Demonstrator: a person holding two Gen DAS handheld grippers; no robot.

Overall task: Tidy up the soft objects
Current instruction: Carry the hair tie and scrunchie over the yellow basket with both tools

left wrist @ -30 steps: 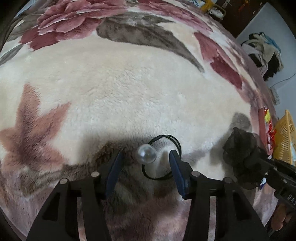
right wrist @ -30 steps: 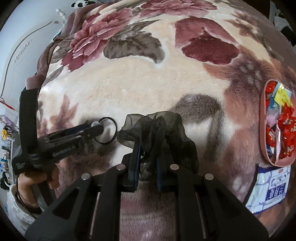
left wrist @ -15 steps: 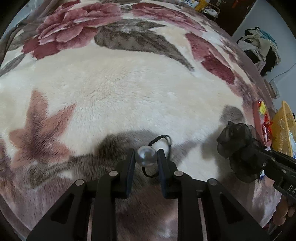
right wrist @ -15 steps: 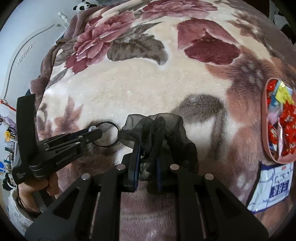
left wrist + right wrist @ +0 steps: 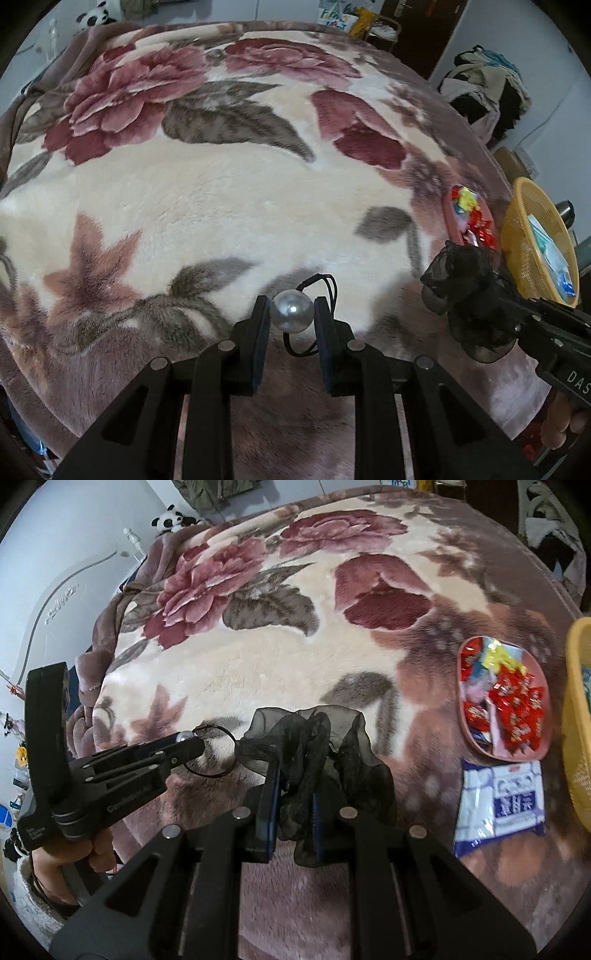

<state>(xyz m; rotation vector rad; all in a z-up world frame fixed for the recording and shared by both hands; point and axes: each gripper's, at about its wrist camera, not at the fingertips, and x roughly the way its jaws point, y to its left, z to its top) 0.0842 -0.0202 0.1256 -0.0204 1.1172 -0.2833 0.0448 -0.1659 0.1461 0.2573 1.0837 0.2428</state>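
Observation:
My left gripper (image 5: pixel 291 314) is shut on the pearl bead (image 5: pixel 291 311) of a black hair tie (image 5: pixel 320 295) and holds it above the floral blanket; its loop hangs behind the bead. In the right wrist view the left gripper (image 5: pixel 184 744) shows at the left with the hair tie loop (image 5: pixel 214 753). My right gripper (image 5: pixel 295 786) is shut on a black sheer scrunchie (image 5: pixel 317 746), lifted above the blanket. The scrunchie also shows in the left wrist view (image 5: pixel 465 295).
A floral plush blanket (image 5: pixel 229 192) covers the bed. A pink tray of wrapped candies (image 5: pixel 502 705) lies at the right, a white and blue packet (image 5: pixel 502 801) below it, and a yellow basket (image 5: pixel 535 240) beyond. Clothes (image 5: pixel 487 88) are piled at the far right.
My left gripper closed on the pearl bead and lifted the hair tie off the blanket. My right gripper rose a little, still holding the scrunchie.

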